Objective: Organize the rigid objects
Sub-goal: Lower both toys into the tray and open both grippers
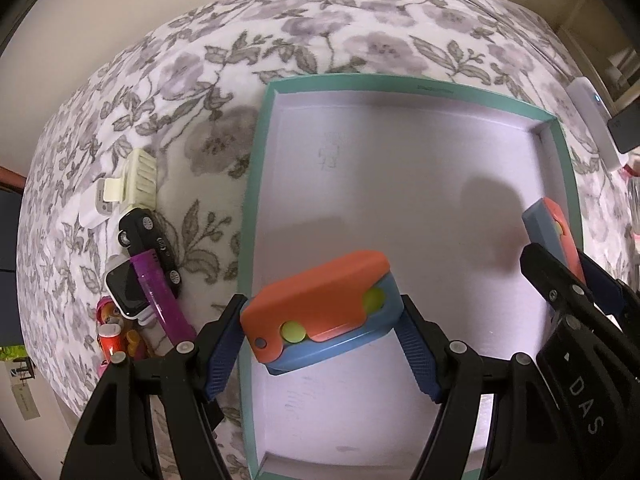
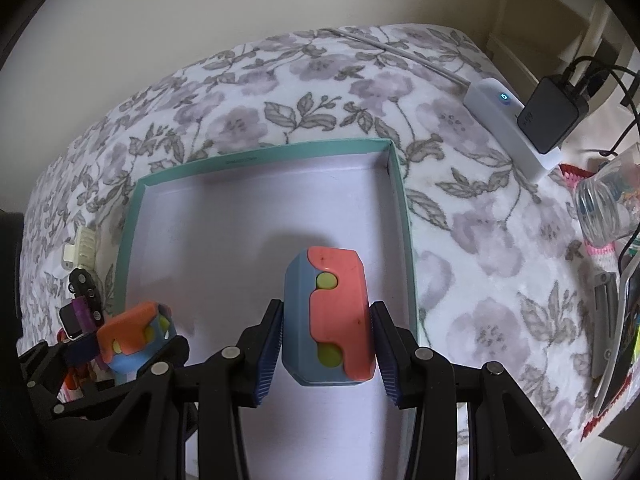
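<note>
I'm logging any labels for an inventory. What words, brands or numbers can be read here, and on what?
"DAS", white letters on the right gripper body, seen in the left wrist view.
Small print on the teal box rim: too small to read.
Grey logo on the black charger: too blurred to read.
Marks on the white tag by the cream brush: unreadable.

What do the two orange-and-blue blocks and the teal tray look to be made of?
Left block and right block: likely hard matte plastic, with crisp moulded edges and flat colours. Tray: probably cardboard, with thin folded walls and a dull white paper-like lining.
</note>
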